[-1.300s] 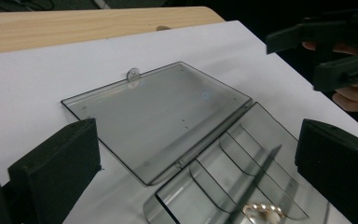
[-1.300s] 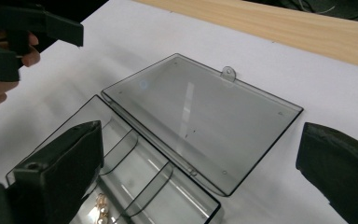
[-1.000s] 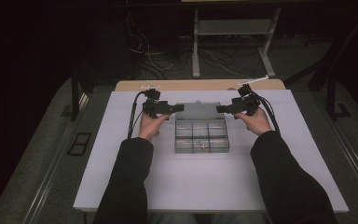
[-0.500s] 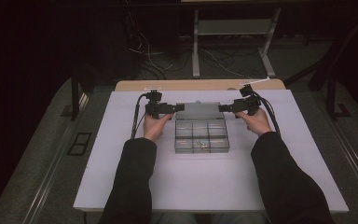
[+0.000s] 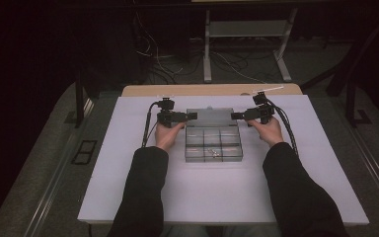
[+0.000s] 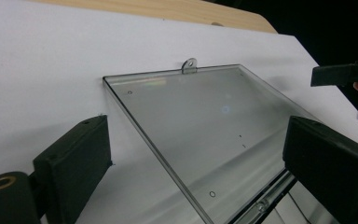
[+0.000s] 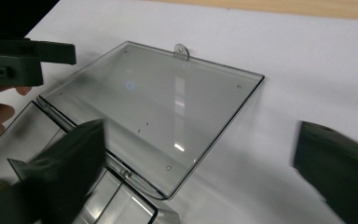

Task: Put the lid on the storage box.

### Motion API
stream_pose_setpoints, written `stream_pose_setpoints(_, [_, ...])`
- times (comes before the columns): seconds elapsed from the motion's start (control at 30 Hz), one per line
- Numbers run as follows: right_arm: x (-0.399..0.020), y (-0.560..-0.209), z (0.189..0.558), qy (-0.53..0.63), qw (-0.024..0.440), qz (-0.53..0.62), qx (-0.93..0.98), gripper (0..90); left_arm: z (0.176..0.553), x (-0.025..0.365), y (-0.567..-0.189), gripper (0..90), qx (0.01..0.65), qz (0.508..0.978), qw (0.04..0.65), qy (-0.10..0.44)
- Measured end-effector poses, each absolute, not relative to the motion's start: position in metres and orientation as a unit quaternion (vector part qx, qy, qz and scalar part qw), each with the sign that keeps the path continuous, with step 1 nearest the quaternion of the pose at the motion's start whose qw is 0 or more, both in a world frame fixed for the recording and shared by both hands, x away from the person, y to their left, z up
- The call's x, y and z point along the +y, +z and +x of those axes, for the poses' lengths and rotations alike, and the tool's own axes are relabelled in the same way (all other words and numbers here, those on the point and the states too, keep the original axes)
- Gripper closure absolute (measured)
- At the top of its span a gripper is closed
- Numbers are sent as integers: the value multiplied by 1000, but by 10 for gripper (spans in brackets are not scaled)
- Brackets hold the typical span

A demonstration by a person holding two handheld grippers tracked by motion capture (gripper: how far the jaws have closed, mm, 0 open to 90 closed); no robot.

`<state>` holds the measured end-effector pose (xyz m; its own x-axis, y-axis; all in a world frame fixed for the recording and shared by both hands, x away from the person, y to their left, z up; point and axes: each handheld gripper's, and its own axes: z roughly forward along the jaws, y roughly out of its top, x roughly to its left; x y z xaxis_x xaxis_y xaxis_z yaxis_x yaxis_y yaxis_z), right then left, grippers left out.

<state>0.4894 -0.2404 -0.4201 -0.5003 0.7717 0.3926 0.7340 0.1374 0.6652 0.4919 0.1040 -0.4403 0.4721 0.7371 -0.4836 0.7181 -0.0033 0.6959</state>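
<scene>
left claw (image 5: 191, 116) at centre-left of the high view, jaws spread and grasping nothing, though just now closing a little, with the lid's left edge between them untouched. in the left claw view, black jaws rising at lower left and lower right, the clear lid (image 6: 205, 135) slanting across the middle between them, its small hang tab (image 6: 189, 65) at upper centre.

clear compartment box (image 5: 213, 145) at the middle of the white surface (image 5: 128, 197), lid (image 5: 211, 117) already swung open and lying flat behind it toward the top of the frame. some small pale bits in a lower-middle compartment, too small to identify. opening looks done; probably still to come is taking hold of the lid and folding it back over the compartments, or working with the contents.

right claw (image 5: 236, 116) at centre-right of the high view, likewise released, jaws wide and just now narrowing slightly, pressing on nothing. in the right claw view, lid (image 7: 154, 112) filling the middle, hinge edge and compartments toward lower left, its right-hand corner lying in the gap between the jaws, clear of both.
</scene>
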Motion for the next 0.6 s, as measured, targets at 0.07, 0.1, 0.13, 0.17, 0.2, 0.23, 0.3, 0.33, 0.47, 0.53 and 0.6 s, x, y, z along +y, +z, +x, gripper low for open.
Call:
stream_pose_setpoints(0.07, [-240,-422,490,424,18,501,754,63,492,105,-442,101,517,708,481,6])
stream_pose_setpoints(0.1, [-239,-423,490,422,17,504,754,63,492,105,-443,115,520,707,479,6])
stream_pose_setpoints(0.13, [-239,-424,490,421,16,504,754,63,493,105,-443,129,523,705,480,4])
stream_pose_setpoints(0.17, [-238,-425,490,420,16,505,754,63,493,106,-444,134,523,704,480,2])
stream_pose_setpoints(0.2, [-238,-425,490,420,16,507,752,63,492,106,-445,140,524,704,479,1])
stream_pose_setpoints(0.23, [-238,-426,490,422,14,506,752,63,492,106,-446,142,525,704,478,-1])
stream_pose_setpoints(0.3, [-237,-427,490,420,13,508,752,64,492,107,-448,145,526,701,482,-7])
stream_pose_setpoints(0.33, [-236,-427,490,420,13,509,752,67,492,107,-449,151,526,701,482,-10])
stream_pose_setpoints(0.47, [-236,-429,490,428,4,511,745,182,492,107,-451,179,527,700,482,-14])
stream_pose_setpoints(0.53, [-235,-430,491,427,6,513,745,187,492,106,-452,195,527,700,481,-18])
stream_pose_setpoints(0.6, [-234,-431,491,423,5,517,744,237,492,106,-452,212,528,701,480,-18])
